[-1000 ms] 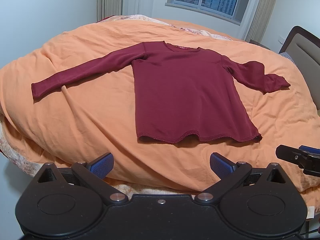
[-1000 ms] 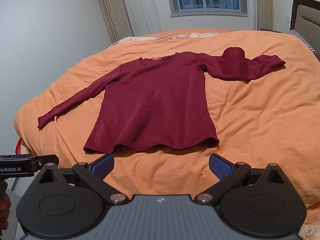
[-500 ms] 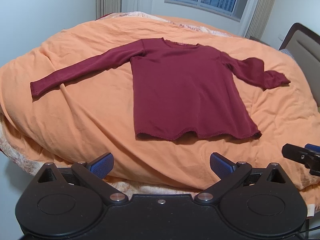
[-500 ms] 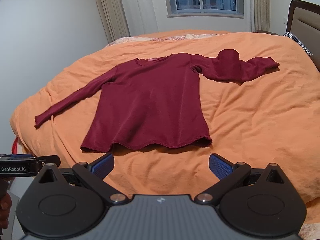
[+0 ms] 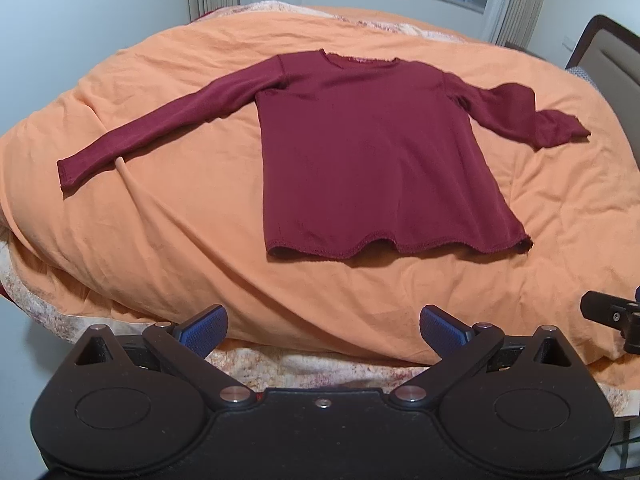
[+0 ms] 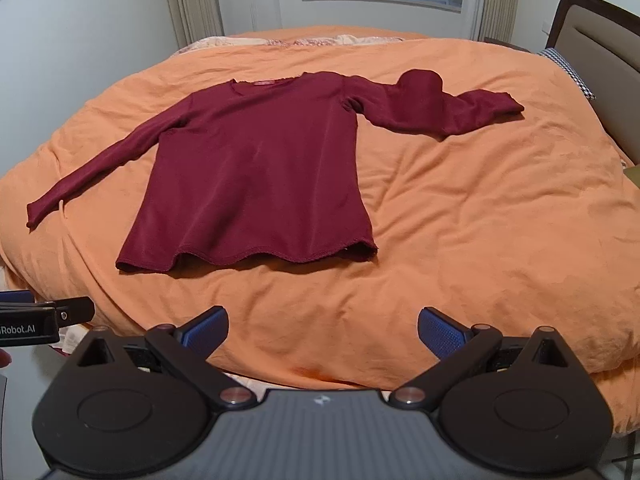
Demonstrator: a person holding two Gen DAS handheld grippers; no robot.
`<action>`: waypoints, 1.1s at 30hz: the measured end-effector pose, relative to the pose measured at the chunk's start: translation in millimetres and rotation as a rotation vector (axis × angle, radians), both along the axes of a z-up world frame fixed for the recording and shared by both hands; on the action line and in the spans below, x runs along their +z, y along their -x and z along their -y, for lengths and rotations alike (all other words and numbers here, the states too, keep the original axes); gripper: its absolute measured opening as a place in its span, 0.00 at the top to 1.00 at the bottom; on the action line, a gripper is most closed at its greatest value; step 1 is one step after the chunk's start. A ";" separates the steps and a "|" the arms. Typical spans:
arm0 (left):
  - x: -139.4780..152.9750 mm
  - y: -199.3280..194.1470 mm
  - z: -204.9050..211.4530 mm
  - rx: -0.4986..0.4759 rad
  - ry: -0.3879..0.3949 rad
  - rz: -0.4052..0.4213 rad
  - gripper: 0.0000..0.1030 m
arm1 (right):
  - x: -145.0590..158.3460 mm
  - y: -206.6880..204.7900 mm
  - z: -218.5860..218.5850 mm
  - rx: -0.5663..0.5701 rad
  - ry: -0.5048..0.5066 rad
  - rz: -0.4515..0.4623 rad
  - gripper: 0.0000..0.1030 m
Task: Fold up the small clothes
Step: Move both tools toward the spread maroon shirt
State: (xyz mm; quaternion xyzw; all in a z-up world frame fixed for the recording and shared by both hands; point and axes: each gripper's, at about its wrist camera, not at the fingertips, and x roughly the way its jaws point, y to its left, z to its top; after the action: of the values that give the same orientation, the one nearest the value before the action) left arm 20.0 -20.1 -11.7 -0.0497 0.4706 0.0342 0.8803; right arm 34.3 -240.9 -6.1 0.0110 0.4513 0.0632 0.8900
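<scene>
Maroon shirt [image 5: 372, 156] lies flat on the orange duvet [image 5: 168, 240], well beyond both empty, wide-open grippers [image 5: 323, 326] [image 6: 323, 326].

Each gripper is built in black: the left gripper [image 5: 323, 326] on a black body, the right gripper [image 6: 323, 326] on a grey-topped body marked with a small white logo. Blue ribbed pads [image 6: 440, 332] are fitted at the fingertips. Silver pivot screws and two round discs are seen. White "Robot.AI" lettering is printed at 9 o'clock in the right view.
</scene>
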 end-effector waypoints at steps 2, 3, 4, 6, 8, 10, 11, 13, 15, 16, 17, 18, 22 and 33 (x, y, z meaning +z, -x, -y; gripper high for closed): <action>-1.4 -3.6 2.1 -0.006 -0.004 -0.016 0.01 | -1.2 -3.7 2.0 -0.012 -0.001 -0.026 0.00; -2.0 -5.7 3.1 -0.009 -0.008 -0.026 0.01 | -1.8 -5.8 3.6 -0.019 -0.004 -0.037 0.00; -2.8 -8.1 3.8 -0.010 -0.011 -0.034 0.01 | -2.6 -8.1 5.0 -0.025 -0.009 -0.049 0.00; -4.5 -13.1 5.2 -0.014 -0.014 -0.053 0.01 | -4.0 -13.2 7.4 -0.034 -0.014 -0.070 0.00; -7.1 -19.9 5.6 -0.012 -0.012 -0.081 0.01 | -5.4 -19.5 9.5 -0.037 -0.021 -0.084 0.00; -10.5 -26.7 5.5 0.002 0.004 -0.109 0.01 | -7.6 -26.5 11.6 -0.045 -0.025 -0.105 0.00; -11.9 -31.1 4.6 0.011 0.017 -0.126 0.01 | -8.8 -30.3 12.6 -0.052 -0.026 -0.118 0.00; -13.4 -38.9 4.0 0.024 0.035 -0.143 0.01 | -10.3 -38.0 15.5 -0.064 -0.028 -0.135 0.00; -14.3 -47.4 5.3 0.027 0.037 -0.155 0.01 | -11.1 -45.6 17.5 -0.064 -0.029 -0.141 0.00; -14.9 -51.8 6.9 0.027 0.031 -0.162 0.01 | -11.4 -49.8 18.2 -0.064 -0.022 -0.144 0.00; -15.3 -56.5 8.4 0.027 0.025 -0.168 0.01 | -11.5 -54.4 18.7 -0.065 -0.007 -0.142 0.00; -15.5 -61.6 10.5 0.026 0.020 -0.173 0.01 | -11.6 -58.8 18.6 -0.062 0.005 -0.141 0.00; -15.2 -83.0 18.5 0.020 0.013 -0.178 0.01 | -12.2 -79.8 23.3 -0.055 0.012 -0.138 0.00; -19.1 -152.7 61.2 -0.018 0.012 -0.196 0.01 | -25.8 -147.4 56.6 -0.064 0.023 -0.168 0.00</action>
State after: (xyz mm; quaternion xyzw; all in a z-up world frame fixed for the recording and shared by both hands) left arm 172.6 -81.3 -30.8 -0.0471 0.5553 0.0279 0.8298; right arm 181.7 -297.6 -31.9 0.0207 0.5246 0.0283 0.8506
